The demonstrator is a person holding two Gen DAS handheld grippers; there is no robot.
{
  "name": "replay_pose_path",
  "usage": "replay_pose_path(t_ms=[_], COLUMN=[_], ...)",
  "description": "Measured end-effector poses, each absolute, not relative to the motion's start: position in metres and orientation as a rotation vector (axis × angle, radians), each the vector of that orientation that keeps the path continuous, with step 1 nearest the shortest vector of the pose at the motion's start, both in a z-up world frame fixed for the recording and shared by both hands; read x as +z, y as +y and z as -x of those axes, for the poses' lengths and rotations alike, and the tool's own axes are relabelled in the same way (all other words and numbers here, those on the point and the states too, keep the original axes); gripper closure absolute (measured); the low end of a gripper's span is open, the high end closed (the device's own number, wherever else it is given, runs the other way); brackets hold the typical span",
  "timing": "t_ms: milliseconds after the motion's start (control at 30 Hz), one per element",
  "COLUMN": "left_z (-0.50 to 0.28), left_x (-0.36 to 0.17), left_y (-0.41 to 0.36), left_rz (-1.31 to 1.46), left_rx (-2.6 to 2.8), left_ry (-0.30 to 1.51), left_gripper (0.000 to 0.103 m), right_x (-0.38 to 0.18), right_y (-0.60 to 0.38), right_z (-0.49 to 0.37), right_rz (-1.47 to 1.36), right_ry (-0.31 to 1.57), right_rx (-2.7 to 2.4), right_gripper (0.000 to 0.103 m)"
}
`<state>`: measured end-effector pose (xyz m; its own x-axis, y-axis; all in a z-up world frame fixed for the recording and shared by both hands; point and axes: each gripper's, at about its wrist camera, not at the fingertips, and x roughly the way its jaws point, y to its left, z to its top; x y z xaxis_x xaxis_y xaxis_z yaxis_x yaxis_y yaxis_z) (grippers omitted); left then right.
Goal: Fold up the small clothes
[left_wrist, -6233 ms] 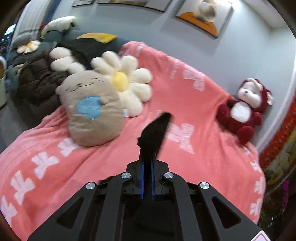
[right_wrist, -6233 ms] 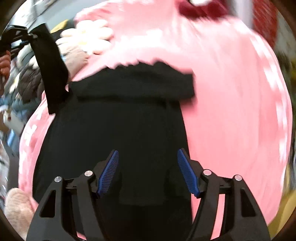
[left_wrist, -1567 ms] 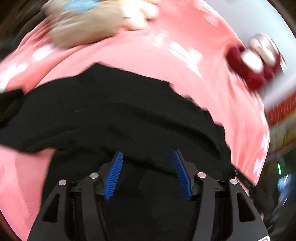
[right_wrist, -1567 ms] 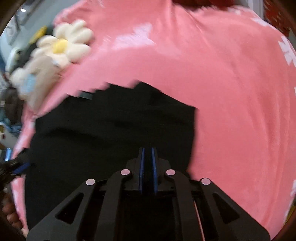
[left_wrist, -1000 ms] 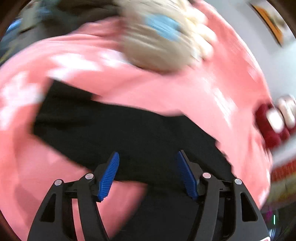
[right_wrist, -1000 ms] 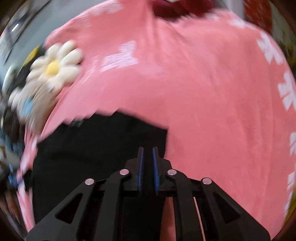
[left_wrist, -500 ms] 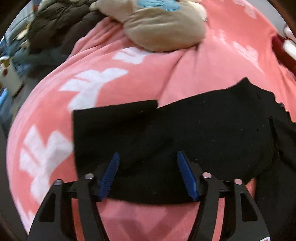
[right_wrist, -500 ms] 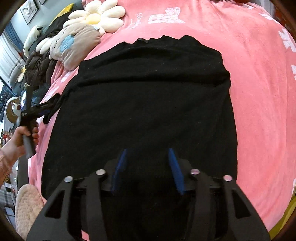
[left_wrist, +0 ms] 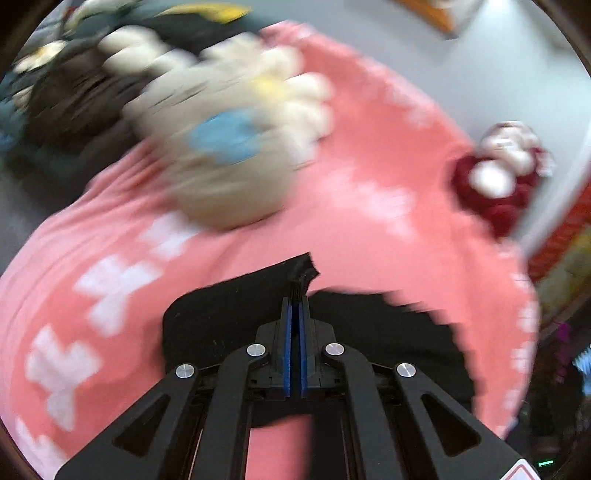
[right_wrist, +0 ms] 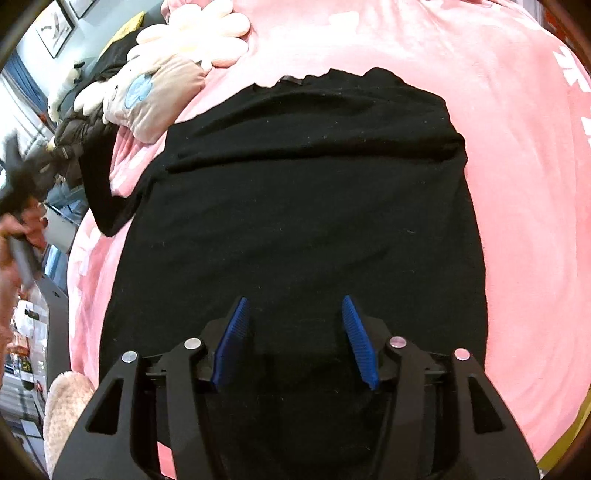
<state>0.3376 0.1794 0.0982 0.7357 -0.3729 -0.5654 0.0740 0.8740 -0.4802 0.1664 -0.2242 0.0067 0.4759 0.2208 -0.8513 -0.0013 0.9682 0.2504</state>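
A black shirt lies flat on the pink blanket, its neckline at the far end. My right gripper hovers over the shirt's near part; its jaws are opening and the pads press on nothing. My left gripper is shut on the black shirt's sleeve, and a crumpled tip of cloth pokes out past the fingertips. The sleeve hangs lifted at the left in the right wrist view, beside a blurred hand. The left wrist view is motion-blurred.
A beige plush cushion with a blue patch and a daisy plush lie at the blanket's far left. A red and white plush animal sits by the wall. Dark jackets are piled beyond. A fluffy pink thing lies below the bed edge.
My left gripper closed on the sleeve and rose with it. My right gripper, shut a second ago, opened and now stays still over the shirt's near part.
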Motion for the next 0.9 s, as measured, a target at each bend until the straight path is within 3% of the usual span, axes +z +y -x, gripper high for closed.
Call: replay_pose_path(t_ms=[100,200,267,333,367,433,467,567,600,633,900], left_z=[-0.338,-0.341,-0.341,-0.343,-0.343,-0.333,-0.325,-0.300,-0.287,-0.277,-0.248], left_x=[0.149,0.165,0.155,0.120,0.089,0.052,0.039,0.026,0.028,0.031,0.033], left_y=[0.092,-0.005,-0.065,-0.125,-0.154,-0.176,-0.179,-0.168,-0.157,-0.146,-0.059], left_rz=[0.433,0.437,0.416,0.383,0.368,0.336,0.312,0.306,0.300,0.279,0.265], left_rx=[-0.463,-0.666,-0.720,-0.751,-0.732,-0.666,-0.641,-0.633,-0.626,-0.602,-0.441], left_ry=[0.626,0.629,0.650,0.766,0.861,0.949,0.978,0.985,0.963,0.942,0.940], left_gripper=[0.102,0.101,0.100,0.096,0.088,0.088,0.086,0.066,0.054,0.051,0.047], right_x=[0.009,0.012,0.011,0.009,0.009,0.010,0.013,0.025,0.028,0.029,0.022], right_y=[-0.241,-0.265,-0.287,-0.303,-0.315,-0.339,-0.347,-0.371,-0.375,-0.377,-0.329], right_z=[-0.164,-0.158,-0.150,-0.145,-0.142,-0.141,-0.142,-0.162,-0.173,-0.181,-0.313], right_rz=[-0.269,-0.304,-0.333,-0.347,-0.348,-0.352,-0.358,-0.380,-0.397,-0.410,-0.311], right_ry=[1.047,1.032,1.032,1.033,1.029,1.018,1.008,0.964,0.953,0.944,0.945], right_rx=[0.107,0.064,0.034,0.007,-0.013,-0.050,-0.060,-0.043,-0.024,-0.008,0.054], right_gripper=[0.052,0.052,0.051,0.051,0.051,0.051,0.051,0.051,0.050,0.050,0.051])
